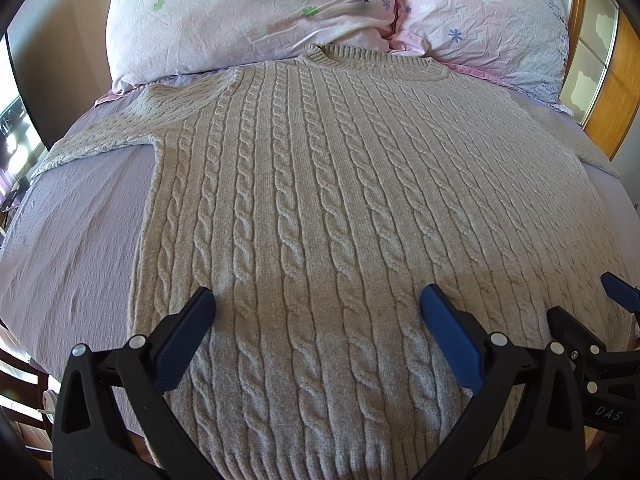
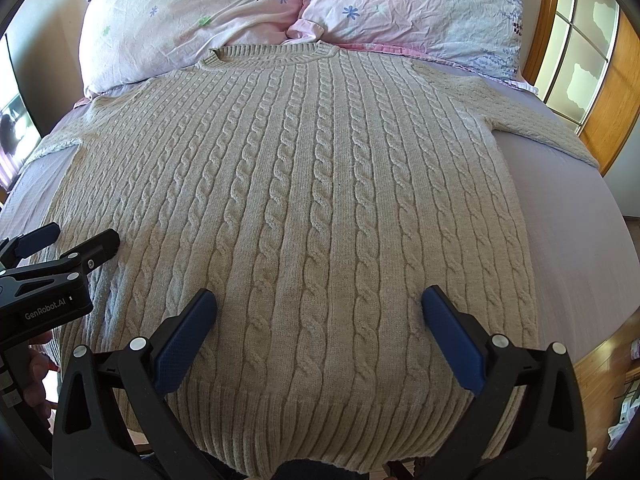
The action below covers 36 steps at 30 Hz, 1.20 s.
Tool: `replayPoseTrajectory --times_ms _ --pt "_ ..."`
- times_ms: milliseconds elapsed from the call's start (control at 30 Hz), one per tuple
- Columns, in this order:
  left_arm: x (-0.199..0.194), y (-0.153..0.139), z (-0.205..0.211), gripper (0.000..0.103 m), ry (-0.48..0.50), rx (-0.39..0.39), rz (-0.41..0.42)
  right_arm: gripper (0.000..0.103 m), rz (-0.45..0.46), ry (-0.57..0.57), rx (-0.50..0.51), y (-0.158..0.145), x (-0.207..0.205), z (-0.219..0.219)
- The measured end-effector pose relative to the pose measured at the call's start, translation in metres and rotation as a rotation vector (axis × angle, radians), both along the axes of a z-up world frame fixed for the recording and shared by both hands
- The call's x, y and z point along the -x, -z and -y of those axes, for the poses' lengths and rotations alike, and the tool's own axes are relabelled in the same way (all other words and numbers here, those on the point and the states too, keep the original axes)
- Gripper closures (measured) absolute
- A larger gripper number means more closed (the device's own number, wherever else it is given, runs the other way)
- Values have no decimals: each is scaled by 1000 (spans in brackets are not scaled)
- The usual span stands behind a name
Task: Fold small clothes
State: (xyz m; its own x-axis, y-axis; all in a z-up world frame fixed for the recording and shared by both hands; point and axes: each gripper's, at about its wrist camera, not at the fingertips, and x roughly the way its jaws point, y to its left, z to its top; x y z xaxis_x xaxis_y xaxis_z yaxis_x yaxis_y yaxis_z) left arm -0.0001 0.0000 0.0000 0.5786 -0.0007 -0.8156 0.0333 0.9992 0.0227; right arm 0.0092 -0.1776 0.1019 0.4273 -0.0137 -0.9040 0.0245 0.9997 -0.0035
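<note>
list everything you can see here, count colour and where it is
sweater: 1, beige cable-knit, spread flat on the bed, collar toward the pillows, sleeves out to the sides
pillows: 2, pale pink floral, side by side at the head of the bed
bed sheet: 1, lilac, under the sweater
wooden frame with frosted panes: 1, brown, far right behind the bed
left gripper: 1, black with blue pads, open above the sweater's lower part
right gripper: 1, black with blue pads, open above the hem

Blk tools (image 1: pixel 316 300), blue pads (image 2: pixel 184 344), silver screws.
</note>
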Motion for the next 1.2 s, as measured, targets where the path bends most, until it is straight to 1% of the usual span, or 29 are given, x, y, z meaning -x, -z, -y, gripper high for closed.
replayPoseTrajectory --times_ms 367,500,567,600,633,700,767,800,833,900,933,967,1000,1033,1067,1100,1133,1167,1200 --pt "0 0 0 2 0 0 0 1 0 -7 -1 3 1 -3" --pt "0 0 0 2 4 -1 0 1 -7 -33 -6 3 0 -3" --pt "-3 0 -1 2 32 -2 -8 1 -35 -84 -16 3 -7 0" --pt "-5 -1 -2 2 53 -1 -19 1 -64 -82 -44 1 -16 9" --pt "-11 -2 -2 2 75 -1 -33 1 -71 -56 -68 0 -23 15" --pt "-27 -3 -1 2 100 6 -75 1 -54 70 -147 -10 -40 51" --pt "-33 -5 -4 2 102 20 -110 1 -18 288 -215 -23 -68 121" --pt "-39 -7 -7 2 92 40 -120 1 -15 398 -259 -26 -82 161" --pt "-43 -10 -10 2 83 60 -122 1 -13 462 -287 -27 -89 185" --pt "-54 -18 -17 2 50 146 -116 1 3 614 -347 -28 -104 246" --pt "-57 -20 -19 2 34 172 -116 1 24 705 -376 -28 -110 283" --pt "-63 -23 -21 2 3 191 -118 3 43 770 -396 -27 -113 310" --pt "-67 -25 -23 2 -14 194 -117 13 54 832 -414 -25 -115 333" --pt "-72 -29 -24 2 -35 193 -110 18 65 934 -464 -18 -117 370" --pt "-76 -32 -24 2 -53 192 -101 23 74 1000 -494 -13 -116 391" --pt "-81 -34 -24 2 -70 193 -97 27 78 1032 -508 -10 -115 400" --pt "-84 -37 -27 2 -100 208 -96 29 87 1103 -546 -2 -112 420" --pt "-86 -38 -31 2 -117 225 -103 36 85 1151 -577 6 -112 433" --pt "-89 -38 -35 2 -142 245 -119 42 79 1171 -587 12 -112 438"
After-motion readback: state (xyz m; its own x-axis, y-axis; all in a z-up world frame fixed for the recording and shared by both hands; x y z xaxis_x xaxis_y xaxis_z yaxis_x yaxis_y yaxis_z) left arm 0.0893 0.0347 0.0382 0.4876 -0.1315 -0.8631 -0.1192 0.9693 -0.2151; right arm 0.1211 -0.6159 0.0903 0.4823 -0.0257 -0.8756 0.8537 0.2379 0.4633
